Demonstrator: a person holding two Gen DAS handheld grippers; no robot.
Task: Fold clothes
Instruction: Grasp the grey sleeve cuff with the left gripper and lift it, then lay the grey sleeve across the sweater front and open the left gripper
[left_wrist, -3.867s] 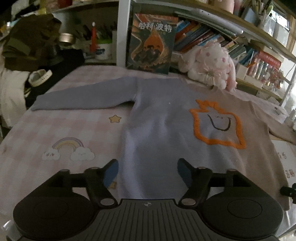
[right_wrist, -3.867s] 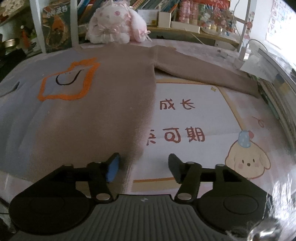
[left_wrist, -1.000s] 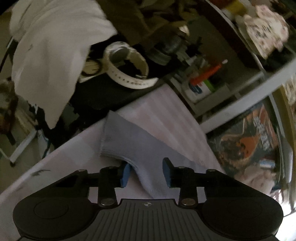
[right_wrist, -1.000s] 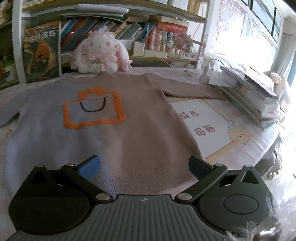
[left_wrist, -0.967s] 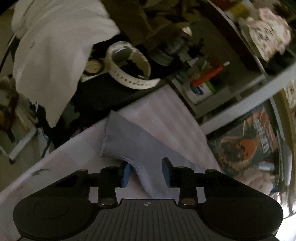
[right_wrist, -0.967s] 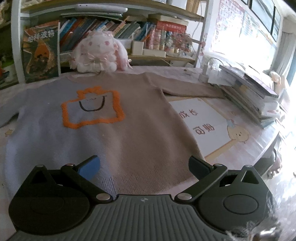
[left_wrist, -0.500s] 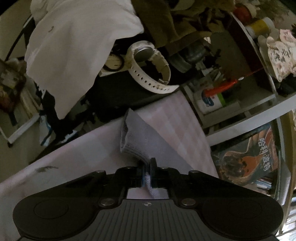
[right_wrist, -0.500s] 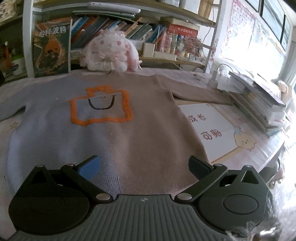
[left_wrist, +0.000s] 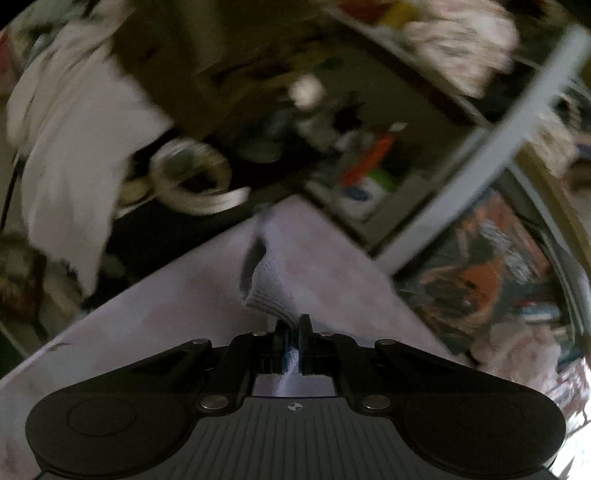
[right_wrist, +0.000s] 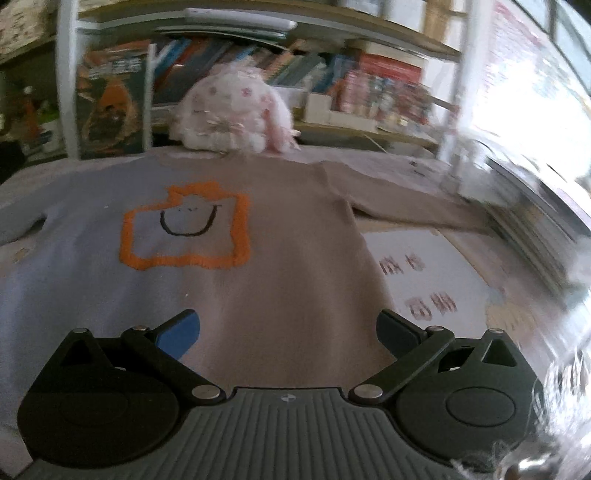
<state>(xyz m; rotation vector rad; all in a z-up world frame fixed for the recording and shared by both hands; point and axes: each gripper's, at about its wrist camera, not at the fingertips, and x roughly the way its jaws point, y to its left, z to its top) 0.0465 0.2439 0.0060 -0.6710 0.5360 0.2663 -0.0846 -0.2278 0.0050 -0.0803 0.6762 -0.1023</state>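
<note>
A sweater (right_wrist: 288, 266), half pale blue and half tan, with an orange-outlined smiling face (right_wrist: 188, 229), lies flat on the table with both sleeves spread. My left gripper (left_wrist: 293, 328) is shut on the blue sleeve's cuff (left_wrist: 267, 291) and holds it lifted off the pink checked tablecloth (left_wrist: 166, 314). My right gripper (right_wrist: 288, 328) is wide open and empty, above the sweater's hem. The tan sleeve (right_wrist: 413, 210) stretches to the right.
A pink plush rabbit (right_wrist: 232, 110) sits behind the sweater's collar, before shelves of books (right_wrist: 303, 70). A book stack (right_wrist: 535, 229) lines the right edge. White cloth (left_wrist: 74, 147) and a white watch strap (left_wrist: 192, 184) lie beyond the table's left end.
My left gripper closed on the blue cuff and lifted it; the cuff now stands up off the cloth. The right gripper moved closer over the sweater, still open.
</note>
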